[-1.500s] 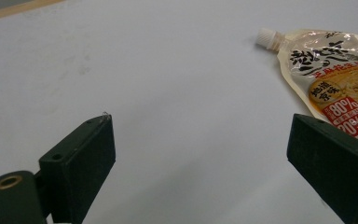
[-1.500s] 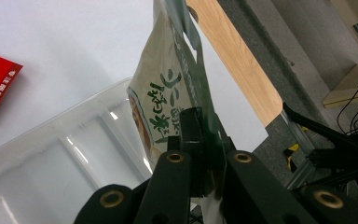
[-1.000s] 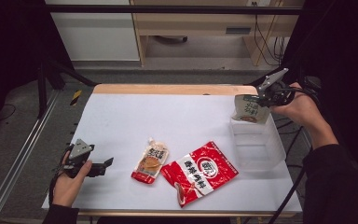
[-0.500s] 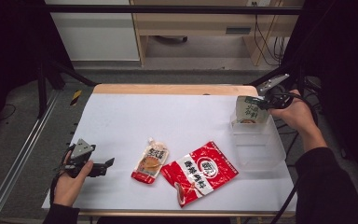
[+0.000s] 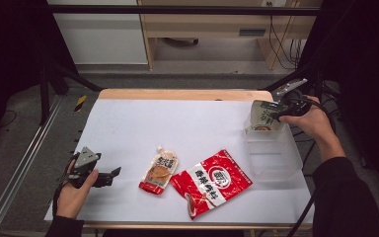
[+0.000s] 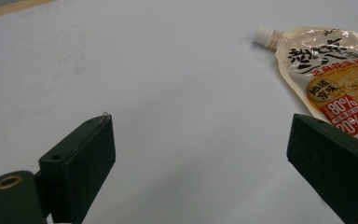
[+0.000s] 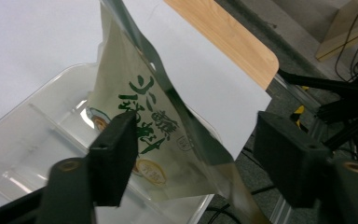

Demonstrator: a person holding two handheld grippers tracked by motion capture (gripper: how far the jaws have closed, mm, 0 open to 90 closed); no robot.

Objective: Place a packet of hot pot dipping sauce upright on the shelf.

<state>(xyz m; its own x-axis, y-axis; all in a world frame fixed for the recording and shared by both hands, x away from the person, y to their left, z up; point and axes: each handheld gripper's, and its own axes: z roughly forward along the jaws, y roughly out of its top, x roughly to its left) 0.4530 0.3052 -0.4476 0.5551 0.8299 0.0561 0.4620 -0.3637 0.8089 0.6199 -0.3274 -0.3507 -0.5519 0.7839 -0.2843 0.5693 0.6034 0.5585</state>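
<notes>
Right gripper [image 7: 196,154] jaws stand wide apart; the pouch [image 7: 154,121] between them leans on the bin [image 5: 271,150] rim and may tip out. Left gripper [image 6: 200,154] gapes empty.

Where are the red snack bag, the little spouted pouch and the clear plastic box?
red snack bag [image 5: 212,181], high view, its middle.
spouted pouch [image 6: 331,79], left gripper view, printed front.
clear plastic box [image 5: 276,165], high view, near wall.

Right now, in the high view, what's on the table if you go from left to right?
Left gripper → spouted sauce pouch → red snack bag → clear plastic bin, with the green-lettered pouch above its far end.
</notes>
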